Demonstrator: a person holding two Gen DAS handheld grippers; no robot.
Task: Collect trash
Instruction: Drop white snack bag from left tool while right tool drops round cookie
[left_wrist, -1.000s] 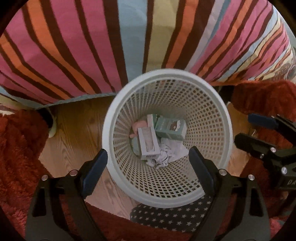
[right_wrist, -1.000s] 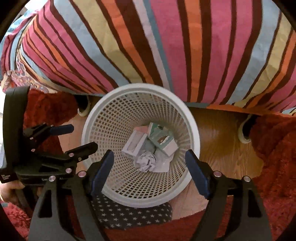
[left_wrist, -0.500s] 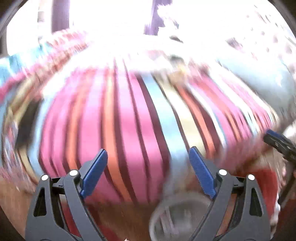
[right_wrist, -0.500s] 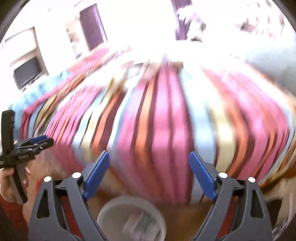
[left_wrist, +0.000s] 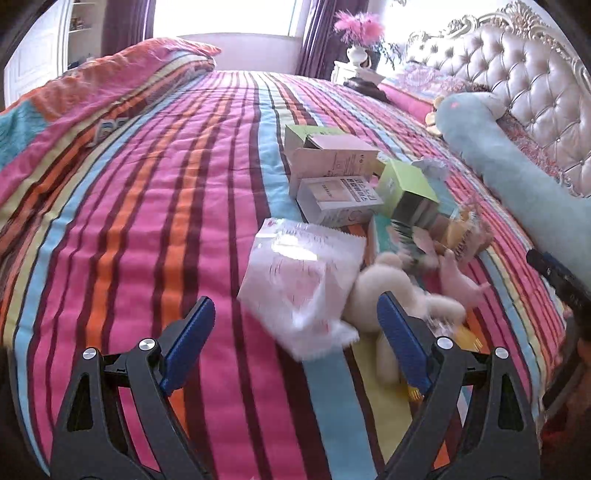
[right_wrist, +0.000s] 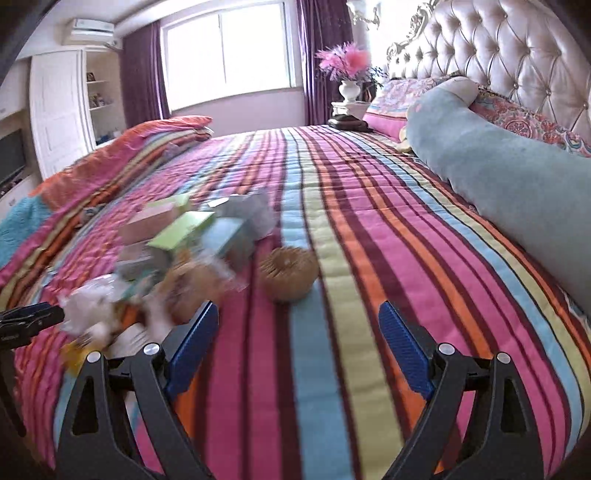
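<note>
The left gripper (left_wrist: 295, 343) hangs over the striped bedspread (left_wrist: 166, 221) with jaws wide and empty; the right gripper (right_wrist: 297, 345) likewise, nothing between its jaws, which have just been opening; the trash pile (left_wrist: 354, 206), boxes and a clear wrapper (left_wrist: 303, 280), lies mid-bedspread; a brown round thing (right_wrist: 288, 273), perhaps woven, sits just beside the pile.

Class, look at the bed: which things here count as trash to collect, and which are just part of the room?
Trash to collect:
- white plastic wrapper
- white carton
- green box
- crumpled paper

Just lying about:
- striped bedspread
- blue bolster
- vase of pink flowers
- tufted headboard
</note>
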